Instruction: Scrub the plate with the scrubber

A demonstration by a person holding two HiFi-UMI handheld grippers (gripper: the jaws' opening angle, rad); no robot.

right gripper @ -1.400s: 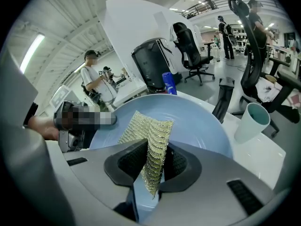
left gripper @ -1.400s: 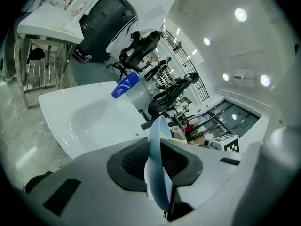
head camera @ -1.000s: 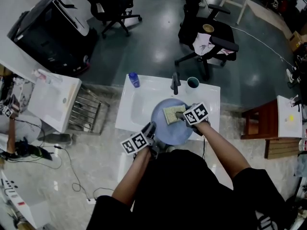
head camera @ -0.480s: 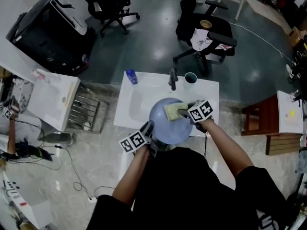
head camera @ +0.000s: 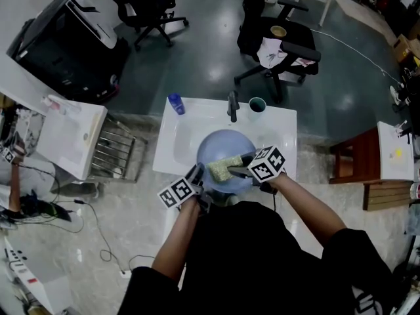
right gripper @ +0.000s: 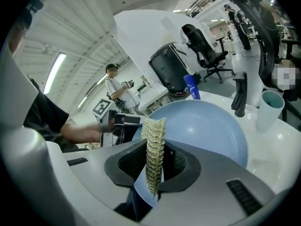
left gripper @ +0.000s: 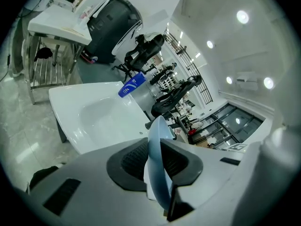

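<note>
The plate [head camera: 226, 146] is round, shallow, pale blue and smooth with a dull sheen. It is held over the white sink [head camera: 178, 144], tipped towards the person [head camera: 249, 254]. In the left gripper view it shows edge-on as a thin curved blade [left gripper: 157, 164].

The left gripper [head camera: 197, 174] has its jaws clamped on the plate's near rim, with ribbed black pads on either face.

The scrubber [head camera: 224, 168] is a flat yellow-green pad with a knobbly woven surface. It lies over the near half of the plate. The right gripper [head camera: 239, 170] pinches it by one edge between its jaws, and in the right gripper view it stands upright [right gripper: 154, 154] before the plate's bowl [right gripper: 211, 126]. Whether it presses on the plate cannot be told.

At the sink's far edge are a dark tap [head camera: 231, 105], a teal cup [head camera: 256, 105] and a blue bottle [head camera: 175, 104].

The person's dark top hides the plate's nearest edge.
</note>
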